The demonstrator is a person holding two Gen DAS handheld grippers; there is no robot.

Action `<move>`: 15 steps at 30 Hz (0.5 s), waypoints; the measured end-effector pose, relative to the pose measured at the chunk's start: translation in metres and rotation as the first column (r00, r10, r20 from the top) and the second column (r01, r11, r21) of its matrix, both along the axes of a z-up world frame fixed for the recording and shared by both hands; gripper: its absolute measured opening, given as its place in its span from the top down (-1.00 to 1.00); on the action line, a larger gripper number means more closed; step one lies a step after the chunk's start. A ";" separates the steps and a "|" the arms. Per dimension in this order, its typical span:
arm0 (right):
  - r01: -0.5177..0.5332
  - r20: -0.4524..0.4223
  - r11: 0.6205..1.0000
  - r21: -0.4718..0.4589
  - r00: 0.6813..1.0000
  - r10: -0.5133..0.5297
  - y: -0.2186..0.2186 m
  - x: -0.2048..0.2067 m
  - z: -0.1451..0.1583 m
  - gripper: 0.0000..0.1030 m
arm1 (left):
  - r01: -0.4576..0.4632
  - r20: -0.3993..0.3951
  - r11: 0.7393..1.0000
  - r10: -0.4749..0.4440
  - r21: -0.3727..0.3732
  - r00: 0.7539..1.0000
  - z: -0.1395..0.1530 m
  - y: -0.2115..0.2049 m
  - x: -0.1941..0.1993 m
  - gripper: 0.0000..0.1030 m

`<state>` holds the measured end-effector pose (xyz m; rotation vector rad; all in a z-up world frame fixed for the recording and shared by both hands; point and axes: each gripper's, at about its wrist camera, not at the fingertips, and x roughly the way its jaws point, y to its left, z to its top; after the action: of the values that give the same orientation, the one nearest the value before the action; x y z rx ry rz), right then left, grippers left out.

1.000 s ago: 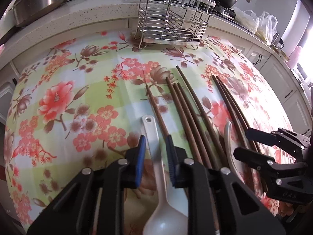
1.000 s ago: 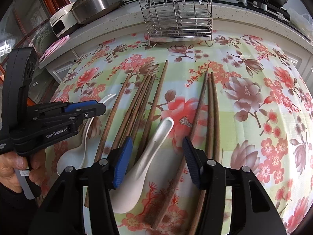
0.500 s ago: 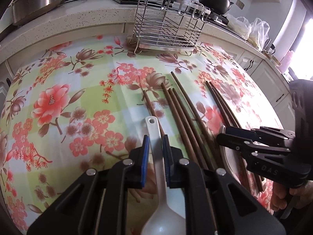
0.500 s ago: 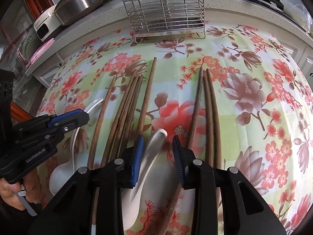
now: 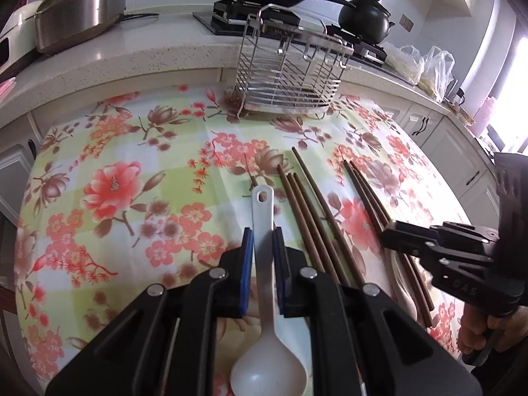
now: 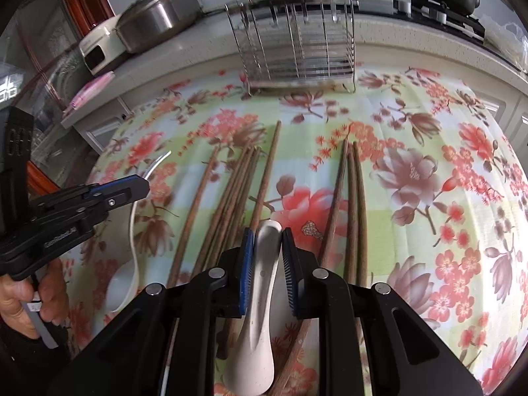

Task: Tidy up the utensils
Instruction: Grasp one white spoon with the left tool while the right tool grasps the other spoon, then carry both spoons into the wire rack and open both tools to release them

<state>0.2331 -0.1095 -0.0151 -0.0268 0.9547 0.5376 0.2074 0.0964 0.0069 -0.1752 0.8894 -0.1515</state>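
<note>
Both clamped: my left gripper (image 5: 263,236) pinches the white spoon (image 5: 264,264) by its handle, my right gripper (image 6: 266,241) the ceramic spoon (image 6: 260,293). Handles point forward, straight at the wire rack (image 5: 290,79) dead ahead; chopsticks (image 6: 237,191) lie between, parallel.

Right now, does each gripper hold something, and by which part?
Left gripper clamps the long white spoon by its handle, below the hole. Right gripper clamps the short white soup spoon near its handle end.
</note>
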 end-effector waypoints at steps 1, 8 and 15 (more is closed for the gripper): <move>-0.003 0.013 1.000 0.010 1.000 0.003 -0.003 -0.003 0.006 0.62 | -0.004 0.007 1.000 0.003 0.002 1.000 0.003 0.000 -0.001 0.77; -0.018 0.126 0.999 0.035 0.992 0.014 -0.018 -0.022 0.043 0.63 | -0.034 0.066 0.999 0.031 0.038 0.997 0.031 -0.004 -0.016 0.77; -0.022 0.201 0.999 0.045 0.979 0.012 -0.025 -0.022 0.068 0.63 | -0.064 0.124 0.997 0.058 0.046 0.991 0.055 -0.012 -0.021 0.78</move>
<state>0.2116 -0.1348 0.0527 -0.0465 0.7451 0.5620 0.1869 0.0839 0.0623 -0.1453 0.7638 -0.0821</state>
